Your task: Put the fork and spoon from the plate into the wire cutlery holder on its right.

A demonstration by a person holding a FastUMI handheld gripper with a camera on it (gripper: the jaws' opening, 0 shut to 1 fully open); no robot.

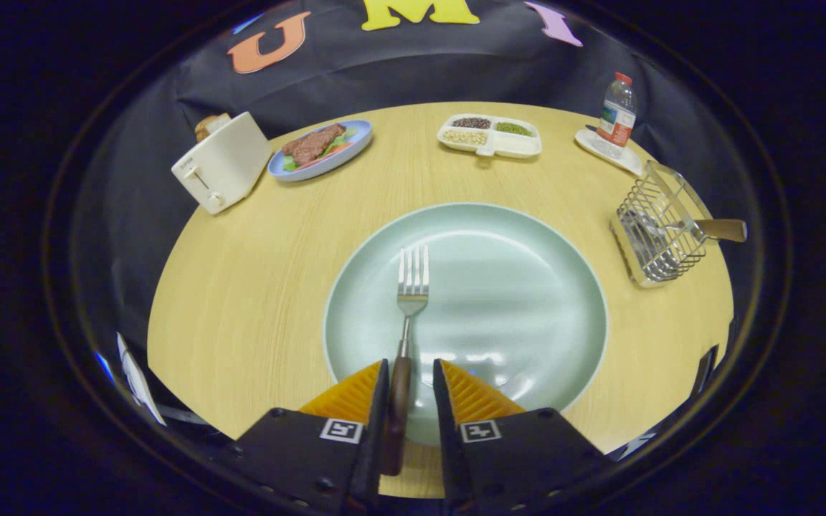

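Note:
A fork (411,287) with a brown handle lies on the large pale green plate (528,301), tines pointing away from me. My gripper (411,362) is open and straddles the fork's handle. The handle sits against the left finger, with a gap to the right finger. The wire cutlery holder (660,229) stands to the right of the plate. A spoon (720,229) with a brown handle rests in it, its handle sticking out toward the right.
On the round wooden table (241,287), beyond the plate, stand a white toaster (223,163) with bread, a blue plate of meat (321,148), a divided white tray of beans (490,135) and a water bottle (616,113) on a white dish.

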